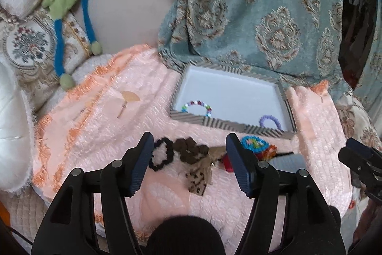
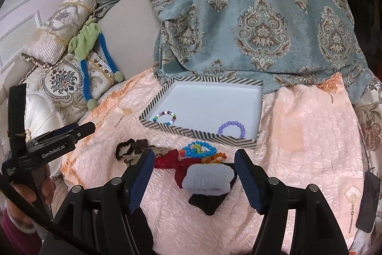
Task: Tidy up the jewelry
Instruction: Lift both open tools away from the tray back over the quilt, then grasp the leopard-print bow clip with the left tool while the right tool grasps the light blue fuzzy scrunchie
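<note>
A white tray with a striped rim (image 1: 214, 122) (image 2: 198, 133) lies on a pink quilted cover. Inside it are a multicoloured bead bracelet (image 1: 197, 103) (image 2: 166, 117) and a purple bead bracelet (image 1: 269, 120) (image 2: 231, 128). In front of the tray lie a black scrunchie (image 1: 162, 157), a brown scrunchie (image 1: 191, 149), a leopard-print bow (image 1: 198, 181), a blue beaded piece (image 2: 198, 149), orange beads (image 2: 214, 157), a red bow (image 2: 172, 159) and a pale grey hair band (image 2: 207, 179). My left gripper (image 1: 189, 147) hovers open above the scrunchies. My right gripper (image 2: 194, 157) is open above the grey band, its pads clear of it.
Teal patterned fabric (image 2: 238, 28) hangs behind the tray. Cushions (image 1: 26, 44) and a green and blue plush toy (image 1: 64, 1) sit at the left. A dark flat object (image 2: 368, 200) lies at the cover's right edge. A person's hand (image 2: 23, 190) holds the left gripper.
</note>
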`<state>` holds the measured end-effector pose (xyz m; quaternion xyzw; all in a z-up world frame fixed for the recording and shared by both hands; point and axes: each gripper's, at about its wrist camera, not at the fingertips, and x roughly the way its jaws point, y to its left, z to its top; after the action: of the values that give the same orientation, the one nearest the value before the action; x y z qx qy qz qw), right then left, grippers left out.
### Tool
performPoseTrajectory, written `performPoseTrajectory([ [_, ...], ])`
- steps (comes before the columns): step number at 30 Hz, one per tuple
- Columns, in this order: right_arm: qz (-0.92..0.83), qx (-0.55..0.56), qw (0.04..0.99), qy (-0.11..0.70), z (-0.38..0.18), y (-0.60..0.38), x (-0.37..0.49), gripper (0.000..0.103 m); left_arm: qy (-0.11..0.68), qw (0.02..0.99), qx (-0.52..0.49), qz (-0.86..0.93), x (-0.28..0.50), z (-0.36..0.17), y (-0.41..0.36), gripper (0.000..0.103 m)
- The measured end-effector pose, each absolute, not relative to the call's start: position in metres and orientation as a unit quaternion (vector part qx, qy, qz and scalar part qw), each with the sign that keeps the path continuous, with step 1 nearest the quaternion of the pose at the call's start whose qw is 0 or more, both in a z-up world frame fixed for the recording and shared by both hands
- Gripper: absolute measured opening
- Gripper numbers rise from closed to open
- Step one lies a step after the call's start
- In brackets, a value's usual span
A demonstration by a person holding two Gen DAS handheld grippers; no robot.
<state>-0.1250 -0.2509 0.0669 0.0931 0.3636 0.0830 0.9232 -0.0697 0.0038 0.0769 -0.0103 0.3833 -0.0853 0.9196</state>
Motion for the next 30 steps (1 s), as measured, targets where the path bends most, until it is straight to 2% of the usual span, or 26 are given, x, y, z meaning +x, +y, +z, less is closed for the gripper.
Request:
performPoseTrajectory([
  [13, 0.066, 0.126, 0.888, 0.437, 0.002, -0.274, -0.103, 0.067, 0.457, 0.881, -0.052, -0.113, -0.049, 0.015, 0.008, 0.064],
  [15, 0.071, 0.128, 0.884, 0.445, -0.005, -0.273, -0.097, 0.067, 0.464, 0.876, -0.056, -0.119, -0.043, 0.008, 0.006, 0.068],
  [20, 0.080, 0.156, 0.872, 0.456, -0.023, -0.275, -0.084, 0.066, 0.482, 0.867, -0.042, -0.121, -0.030, -0.012, -0.006, 0.069],
  [21, 0.082, 0.156, 0.871, 0.459, -0.025, -0.274, -0.082, 0.065, 0.488, 0.864, -0.036, -0.117, -0.026, -0.019, -0.008, 0.069],
  [23, 0.091, 0.147, 0.871, 0.459, -0.029, -0.270, -0.078, 0.040, 0.495, 0.861, -0.034, -0.114, -0.021, -0.028, -0.010, 0.069],
  [24, 0.093, 0.143, 0.872, 0.459, -0.030, -0.269, -0.077, 0.038, 0.495, 0.861, -0.037, -0.113, -0.019, -0.034, -0.010, 0.068],
  [25, 0.095, 0.140, 0.873, 0.457, -0.032, -0.267, -0.076, 0.034, 0.497, 0.860, -0.040, -0.113, -0.017, -0.038, -0.009, 0.066],
  [26, 0.097, 0.139, 0.874, 0.456, -0.033, -0.267, -0.075, 0.029, 0.499, 0.858, -0.044, -0.113, -0.015, -0.042, -0.009, 0.050],
  [27, 0.098, 0.140, 0.875, 0.453, -0.033, -0.268, -0.075, 0.028, 0.509, 0.852, -0.047, -0.116, -0.012, -0.048, -0.008, 0.028],
  [29, 0.102, 0.143, 0.878, 0.444, -0.029, -0.269, -0.077, 0.022, 0.517, 0.846, -0.054, -0.123, -0.010, -0.052, -0.007, 0.021],
  [30, 0.105, 0.142, 0.880, 0.442, -0.027, -0.270, -0.078, 0.022, 0.514, 0.847, -0.053, -0.125, -0.012, -0.052, -0.007, 0.013],
])
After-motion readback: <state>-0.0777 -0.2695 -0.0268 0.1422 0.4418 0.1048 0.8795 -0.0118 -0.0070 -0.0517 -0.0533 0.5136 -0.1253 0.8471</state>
